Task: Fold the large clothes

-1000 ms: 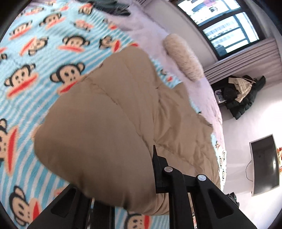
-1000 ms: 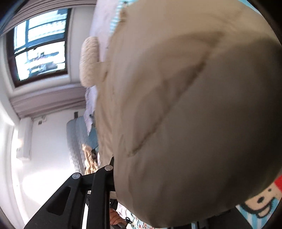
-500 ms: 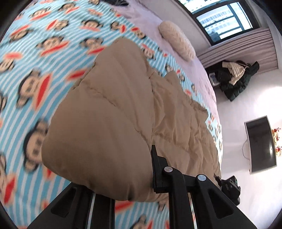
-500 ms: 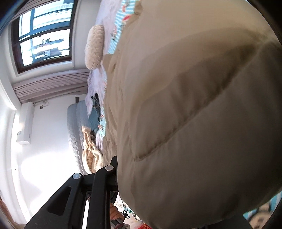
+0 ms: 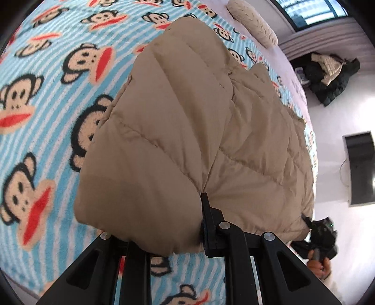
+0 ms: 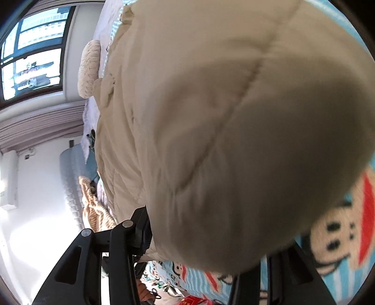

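Hidden in the left wrist view: most of the left gripper [image 5: 164, 239], its tips buried under the puffy hem of the tan quilted jacket [image 5: 187, 131]; clamped on that hem, with one black finger [image 5: 208, 225] pressing into the fabric at lower centre. Spread from there toward the upper right over the monkey-print blanket [image 5: 46, 105]. At the lower right edge, only partly visible: the other tool, dark and blurred, at the jacket's far corner, with a hand [image 5: 317, 267] behind it.

In the right wrist view, filled almost wholly by the jacket [image 6: 222, 129], close and out of focus. Right gripper [image 6: 204, 253] mostly covered: left finger [image 6: 140, 230] seen at lower left, the right one lost behind fabric. Jaws just been parting, cloth bulging between them; cannot tell whether the pads press on it. Blanket [image 6: 346, 234] glimpsed at lower right only.

No containers visible. Cream pillow [image 5: 253, 21] cut off at the top edge; dark clothes heap [image 5: 328, 75] at upper right.
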{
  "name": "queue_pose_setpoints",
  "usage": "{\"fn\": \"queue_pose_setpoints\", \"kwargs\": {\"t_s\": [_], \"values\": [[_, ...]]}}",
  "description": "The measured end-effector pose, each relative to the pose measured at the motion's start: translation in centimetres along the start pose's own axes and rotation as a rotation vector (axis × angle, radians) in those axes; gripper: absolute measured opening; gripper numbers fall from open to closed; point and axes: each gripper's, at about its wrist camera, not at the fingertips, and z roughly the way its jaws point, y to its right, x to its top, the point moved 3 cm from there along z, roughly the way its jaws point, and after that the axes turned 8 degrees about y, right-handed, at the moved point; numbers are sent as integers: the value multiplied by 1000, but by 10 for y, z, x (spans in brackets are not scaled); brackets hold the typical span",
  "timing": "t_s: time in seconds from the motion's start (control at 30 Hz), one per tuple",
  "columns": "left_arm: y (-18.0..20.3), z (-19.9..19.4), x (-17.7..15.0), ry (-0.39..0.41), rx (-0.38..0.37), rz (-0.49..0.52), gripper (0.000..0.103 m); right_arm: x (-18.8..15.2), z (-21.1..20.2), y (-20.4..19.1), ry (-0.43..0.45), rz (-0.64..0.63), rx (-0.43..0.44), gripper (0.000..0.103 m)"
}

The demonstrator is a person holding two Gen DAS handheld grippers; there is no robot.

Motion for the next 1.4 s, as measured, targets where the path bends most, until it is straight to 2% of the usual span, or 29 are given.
{"fn": "queue_pose_setpoints", "kwargs": {"t_s": [0.03,0.1,0.13,0.33,0.43,0.57,0.67,0.73,0.8,0.93,1.0,1.07,1.17,1.4], "values": [[2,-3,0,-6,22,7,25,-2,-4,-3,3,-4,-18,51],[5,-10,1,-7,85,33,42,-7,-14,-7,7,-16,-45,54],[7,-15,0,-7,116,61,47,-11,-19,-10,9,-28,-61,54],[10,-36,-9,-26,197,157,47,-43,-31,-29,6,-89,-130,54],[7,-49,-10,-20,224,161,47,-53,-35,-42,-3,-131,-144,54],[4,-64,-7,1,253,168,48,-73,-17,-72,-18,-207,-169,54],[5,-73,1,10,272,179,48,-90,-24,-76,-38,-266,-186,54],[6,-75,4,14,284,185,48,-97,-11,-89,-52,-296,-202,54],[9,-73,6,15,293,184,48,-103,-3,-96,-64,-317,-215,59],[13,-70,9,14,313,197,48,-112,-3,-100,-76,-353,-228,61],[14,-70,11,14,319,205,48,-116,2,-105,-77,-362,-234,69],[14,-71,13,16,325,218,48,-119,4,-107,-78,-368,-238,70],[14,-73,15,33,333,224,84,-123,6,-109,-78,-379,-253,70],[18,-67,17,23,338,251,84,-134,12,-116,-86,-410,-278,70]]}}
